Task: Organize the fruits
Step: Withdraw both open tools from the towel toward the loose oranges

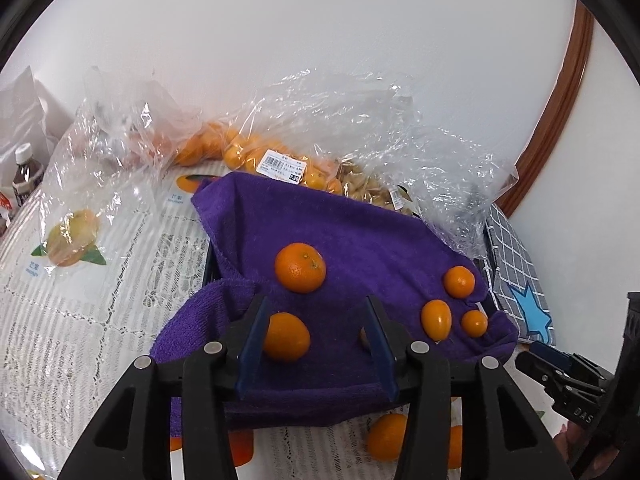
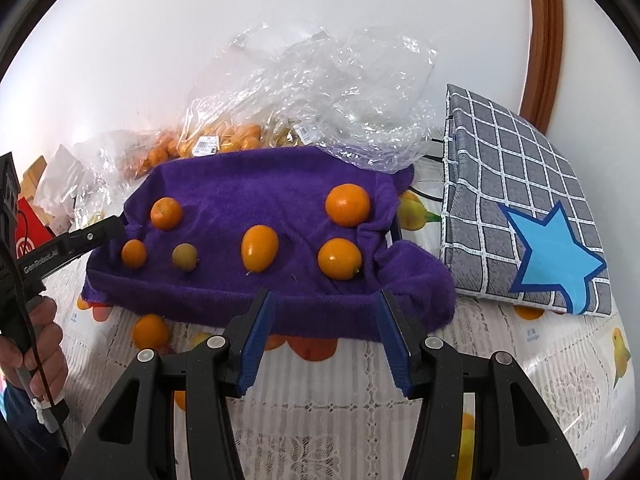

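Note:
A purple towel (image 2: 256, 184) lies spread on the table with several small oranges on it. My left gripper (image 1: 316, 308) hangs open low over the towel's near part. One orange (image 1: 286, 336) rests between its jaws against the left pad, and the right pad stands well clear of it. A larger orange (image 1: 300, 267) sits just beyond the fingertips. My right gripper (image 2: 324, 308) is open and empty at the towel's front edge. Just ahead of it lie an oval orange (image 2: 259, 248), a round orange (image 2: 339, 259) and a dull greenish fruit (image 2: 185, 256).
Crumpled clear plastic bags (image 1: 360, 120) holding more oranges stand behind the towel against the white wall. A grey checked bag with a blue star (image 2: 520, 208) lies to the right. A loose orange (image 2: 150, 331) sits on the lace tablecloth (image 2: 352, 400) before the towel. A bottle (image 1: 26, 172) stands far left.

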Action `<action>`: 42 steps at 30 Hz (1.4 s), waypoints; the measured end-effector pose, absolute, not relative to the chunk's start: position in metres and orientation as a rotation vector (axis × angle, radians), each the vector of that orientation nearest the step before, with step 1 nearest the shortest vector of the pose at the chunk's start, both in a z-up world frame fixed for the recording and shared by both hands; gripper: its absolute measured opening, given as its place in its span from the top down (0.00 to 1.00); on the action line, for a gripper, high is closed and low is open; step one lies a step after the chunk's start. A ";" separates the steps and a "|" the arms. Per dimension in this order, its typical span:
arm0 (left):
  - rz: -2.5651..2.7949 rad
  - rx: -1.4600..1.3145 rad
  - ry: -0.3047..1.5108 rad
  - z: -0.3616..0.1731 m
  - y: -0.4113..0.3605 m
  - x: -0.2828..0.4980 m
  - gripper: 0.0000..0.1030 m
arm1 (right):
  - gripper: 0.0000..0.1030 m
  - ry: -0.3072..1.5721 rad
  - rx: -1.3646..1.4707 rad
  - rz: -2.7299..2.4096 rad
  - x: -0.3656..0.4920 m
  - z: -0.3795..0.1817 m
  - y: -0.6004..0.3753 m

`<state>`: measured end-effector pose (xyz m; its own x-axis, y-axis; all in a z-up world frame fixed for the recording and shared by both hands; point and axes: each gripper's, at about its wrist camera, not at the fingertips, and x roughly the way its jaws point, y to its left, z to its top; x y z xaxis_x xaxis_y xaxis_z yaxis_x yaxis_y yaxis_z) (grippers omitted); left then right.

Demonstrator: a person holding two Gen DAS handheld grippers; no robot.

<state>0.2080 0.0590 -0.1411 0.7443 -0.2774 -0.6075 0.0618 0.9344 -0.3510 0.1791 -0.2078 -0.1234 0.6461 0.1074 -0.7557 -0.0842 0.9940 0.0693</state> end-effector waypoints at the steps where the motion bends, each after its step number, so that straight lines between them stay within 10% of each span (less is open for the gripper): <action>1: -0.187 -0.317 0.708 -0.141 0.059 0.207 0.56 | 0.49 0.856 0.025 0.110 0.176 -0.123 -0.206; 42: -0.113 -0.290 0.741 -0.167 0.090 0.127 0.55 | 0.55 0.871 -0.008 0.285 0.142 -0.140 -0.170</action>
<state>0.1268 0.0895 -0.1674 0.7338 -0.2032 -0.6483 -0.0006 0.9540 -0.2997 0.1418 -0.1698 -0.1402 0.6083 0.2438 -0.7553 -0.2500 0.9621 0.1092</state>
